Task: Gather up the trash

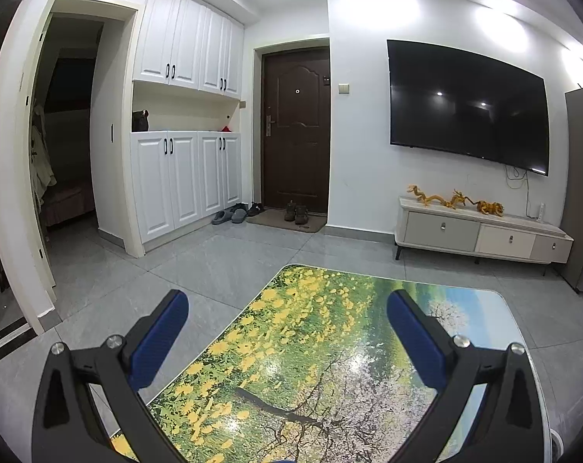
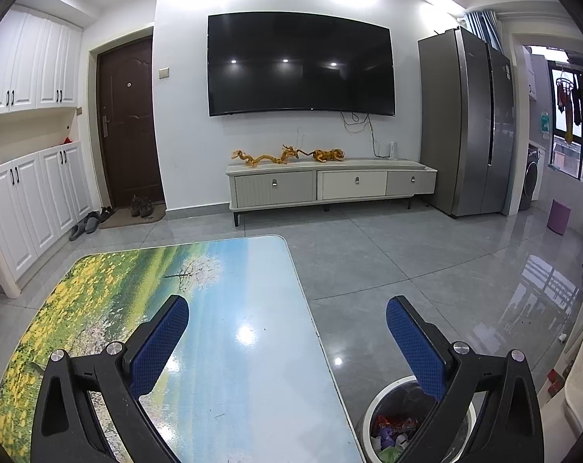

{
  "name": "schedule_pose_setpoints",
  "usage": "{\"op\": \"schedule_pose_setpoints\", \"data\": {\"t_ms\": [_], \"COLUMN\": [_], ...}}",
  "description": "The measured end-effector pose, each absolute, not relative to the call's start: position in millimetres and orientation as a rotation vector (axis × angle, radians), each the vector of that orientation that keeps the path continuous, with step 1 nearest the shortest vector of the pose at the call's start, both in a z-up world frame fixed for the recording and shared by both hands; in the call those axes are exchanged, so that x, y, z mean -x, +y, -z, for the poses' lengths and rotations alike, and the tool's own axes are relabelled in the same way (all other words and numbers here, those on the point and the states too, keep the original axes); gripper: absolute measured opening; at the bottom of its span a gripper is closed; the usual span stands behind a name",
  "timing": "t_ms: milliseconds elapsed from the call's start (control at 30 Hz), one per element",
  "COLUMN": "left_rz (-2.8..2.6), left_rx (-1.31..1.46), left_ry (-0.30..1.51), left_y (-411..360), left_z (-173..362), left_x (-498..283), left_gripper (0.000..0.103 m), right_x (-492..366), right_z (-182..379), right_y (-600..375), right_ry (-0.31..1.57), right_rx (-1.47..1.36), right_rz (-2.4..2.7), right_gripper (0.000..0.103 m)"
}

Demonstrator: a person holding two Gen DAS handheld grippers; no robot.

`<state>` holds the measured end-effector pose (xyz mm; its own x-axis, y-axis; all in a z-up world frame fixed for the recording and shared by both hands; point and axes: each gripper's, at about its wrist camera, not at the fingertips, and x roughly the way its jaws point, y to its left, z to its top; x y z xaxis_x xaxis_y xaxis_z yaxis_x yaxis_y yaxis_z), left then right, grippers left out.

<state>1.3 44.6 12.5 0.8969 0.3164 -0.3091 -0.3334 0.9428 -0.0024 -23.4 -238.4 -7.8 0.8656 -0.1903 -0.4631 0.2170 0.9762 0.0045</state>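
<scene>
Both the left gripper (image 1: 287, 305) and right gripper (image 2: 287, 306) hang released above the desk (image 2: 233, 289); the trash bin (image 2: 372, 409) stands beside it.

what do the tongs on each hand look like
Both look alike. The left tongs have a glossy black plastic frame with triangular cut-outs, round silver bolts at the joints, and two flat fingers faced with blue, finely textured pads. The right tongs match: black arms, silver bolts, blue dimpled pads. No cables, markings or sleeves are visible.
</scene>
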Motion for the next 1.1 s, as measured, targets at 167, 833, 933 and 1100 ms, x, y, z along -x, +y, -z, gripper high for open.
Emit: {"op": "schedule_pose_setpoints", "data": {"t_ms": [167,833,933,1100], "left_rz": [-0.328,-0.289,-0.286,-0.282], "left_rx": [0.053,0.034,0.035,0.034], "left_ry": [0.308,0.346,0.351,0.358], "left_y": [42,33,33,33], "left_z": [-13,-7,-5,-4], "left_x": [0,-5,-6,-7], "left_gripper": [0.103,0.103,0.103,0.103], "right_x": [26,27,27,28], "right_z": [8,14,14,14], "right_y": [-241,-246,-246,-247], "right_ry": [0.481,0.492,0.491,0.49], "right_rx": [-0.063,-0.077,-0.077,-0.081], "right_rz": [0.217,0.231,0.234,0.238], "right_gripper": [0.103,0.103,0.103,0.103]}}
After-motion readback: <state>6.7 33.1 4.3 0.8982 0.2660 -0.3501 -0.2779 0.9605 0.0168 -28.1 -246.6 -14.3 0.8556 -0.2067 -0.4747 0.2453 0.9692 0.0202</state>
